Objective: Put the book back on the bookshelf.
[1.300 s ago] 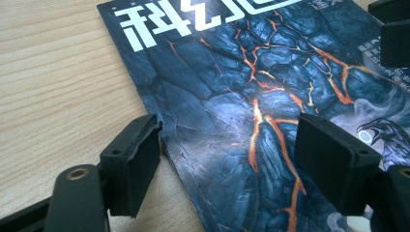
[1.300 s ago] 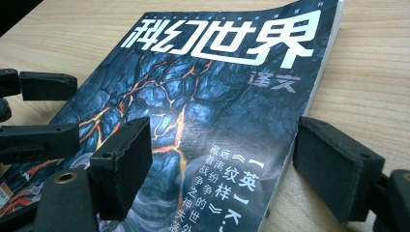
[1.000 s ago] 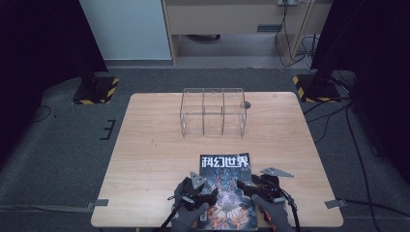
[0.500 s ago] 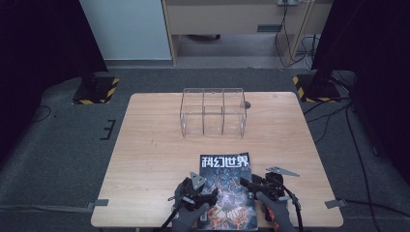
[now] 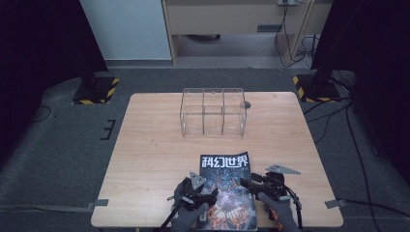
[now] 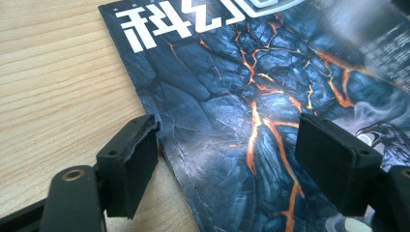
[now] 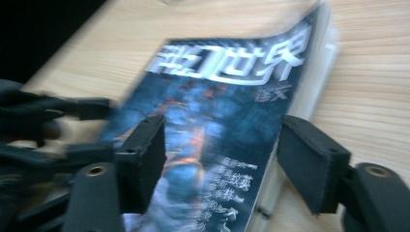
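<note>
Right gripper (image 7: 220,159) gaping, just been narrowing, straddles magazine's (image 5: 226,186) right edge, no pinch yet. Left gripper (image 6: 227,159) open over left edge. Magazine flat on near desk (image 5: 154,159), long axis near-far, between both my grippers.

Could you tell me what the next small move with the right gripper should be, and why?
Probably close the right gripper further. Its jaws have just been closing but stand apart, straddling the magazine's page edge without pressing it. The left gripper waits open over the opposite edge.
</note>
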